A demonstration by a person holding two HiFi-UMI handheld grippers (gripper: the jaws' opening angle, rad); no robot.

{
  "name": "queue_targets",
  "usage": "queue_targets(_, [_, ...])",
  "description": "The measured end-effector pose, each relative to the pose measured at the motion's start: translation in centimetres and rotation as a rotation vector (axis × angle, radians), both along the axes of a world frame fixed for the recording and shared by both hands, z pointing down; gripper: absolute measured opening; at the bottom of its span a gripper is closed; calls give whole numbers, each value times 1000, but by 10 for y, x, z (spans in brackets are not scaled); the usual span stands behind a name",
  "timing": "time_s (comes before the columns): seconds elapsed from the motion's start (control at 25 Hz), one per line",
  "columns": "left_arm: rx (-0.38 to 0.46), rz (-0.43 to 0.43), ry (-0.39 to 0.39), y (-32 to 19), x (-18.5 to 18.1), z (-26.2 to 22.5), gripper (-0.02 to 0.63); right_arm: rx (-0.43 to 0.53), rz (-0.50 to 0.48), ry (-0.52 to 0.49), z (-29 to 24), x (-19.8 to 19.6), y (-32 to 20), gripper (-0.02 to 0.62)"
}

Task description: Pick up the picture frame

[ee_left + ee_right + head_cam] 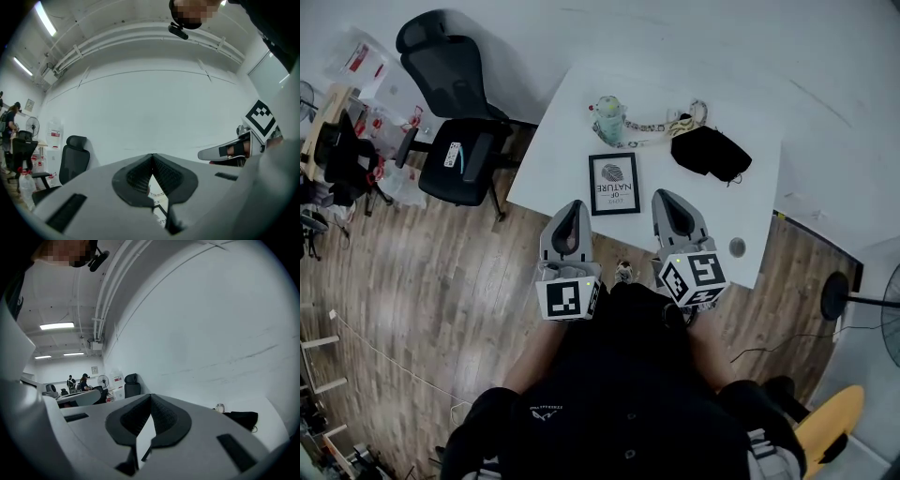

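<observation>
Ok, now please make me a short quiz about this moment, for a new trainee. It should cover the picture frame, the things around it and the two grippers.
1. True or false: the left gripper holds the picture frame.
2. In the head view, what lies on the white table to the right of the picture frame?
A. a black bag
B. a laptop
C. a mug
3. Fill in the missing word: the jaws of the right gripper are ____ (open or shut).

Key:
1. False. The frame lies flat on the table, apart from both grippers.
2. A.
3. Shut, with nothing between them.
</observation>
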State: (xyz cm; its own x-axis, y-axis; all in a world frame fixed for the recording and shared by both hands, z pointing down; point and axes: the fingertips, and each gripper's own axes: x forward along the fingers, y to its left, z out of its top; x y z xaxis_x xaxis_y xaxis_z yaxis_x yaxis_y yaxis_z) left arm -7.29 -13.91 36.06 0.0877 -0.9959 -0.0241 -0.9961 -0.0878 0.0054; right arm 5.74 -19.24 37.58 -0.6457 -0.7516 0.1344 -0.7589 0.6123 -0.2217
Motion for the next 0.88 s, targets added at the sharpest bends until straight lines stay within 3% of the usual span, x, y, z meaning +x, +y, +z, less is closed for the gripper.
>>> queue_targets(0.56, [-49, -42, 5, -38, -16, 22, 6, -90, 4, 65, 38, -4, -46, -2])
queue_targets(0.88, [-97, -22, 26, -60, -27, 43, 6, -142, 7, 116, 63, -16, -63, -2])
